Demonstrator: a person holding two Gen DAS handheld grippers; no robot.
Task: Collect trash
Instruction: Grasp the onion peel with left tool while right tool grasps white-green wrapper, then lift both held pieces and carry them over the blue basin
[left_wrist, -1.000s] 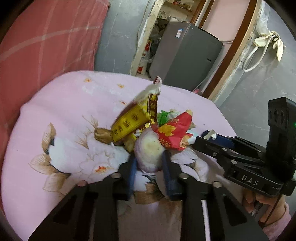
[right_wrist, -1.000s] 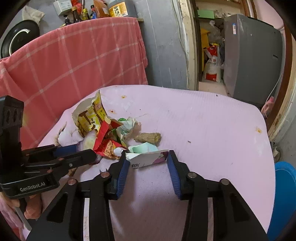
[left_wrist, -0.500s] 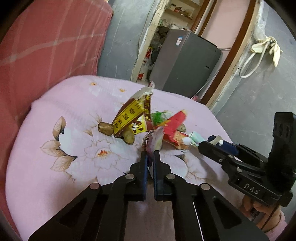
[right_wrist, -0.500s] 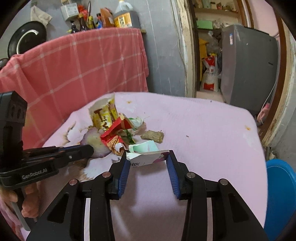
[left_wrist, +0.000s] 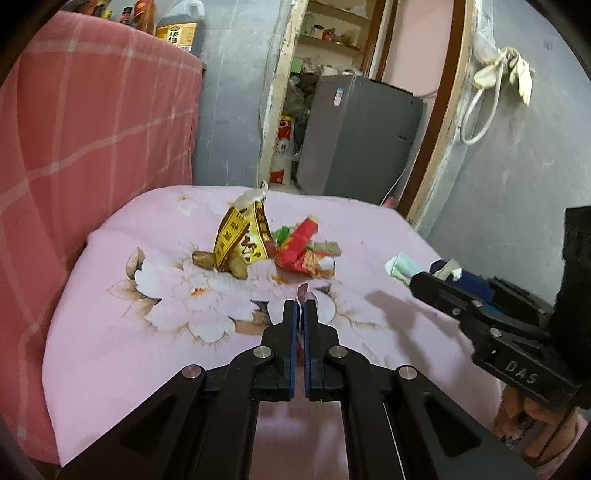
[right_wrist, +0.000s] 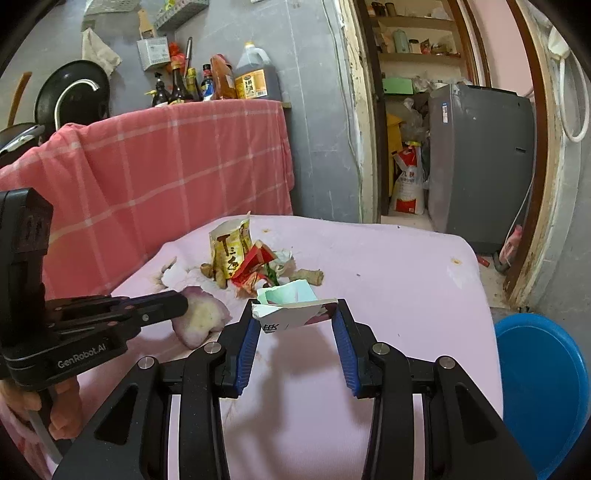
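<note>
- Between the left gripper's (left_wrist: 303, 308) blue-padded fingers (left_wrist: 293, 332) sits a thin, pale purple-and-cream peel scrap (right_wrist: 201, 314). The jaws are squeezed nearly together on it, so from the left wrist view you only get a sliver poking out past the tips. From the right wrist view it's a floppy round piece hanging off the tip, above the cloth.
- Right gripper (right_wrist: 295, 325) is holding a crumpled white-and-mint paper carton (right_wrist: 295, 308) crosswise, jaws about half spread, one pad on each end of it. In the left wrist view the carton's mint end (left_wrist: 400, 266) sticks out past the tip, off to the right.
- Both sit over a table with a pink flower-print cloth (left_wrist: 155, 332).
- Further out on the cloth is the leftover trash pile, well apart from both grippers: a tall yellow snack bag with dark lettering (left_wrist: 242, 238) standing up like a tent, a crumpled red wrapper (left_wrist: 299, 251) touching its right side, something green (left_wrist: 282, 233) tucked between them, and a couple of brown lumpy scraps (left_wrist: 203, 259) at the bag's base.
- One more brown chunk (right_wrist: 308, 275) lies on the right edge of the pile in the right wrist view.
- Off the table's right side, low down, there's a round blue plastic bin (right_wrist: 541, 387).
- Behind the table: a red checked cloth (right_wrist: 166, 173) draped over something, with bottles on top.
</note>
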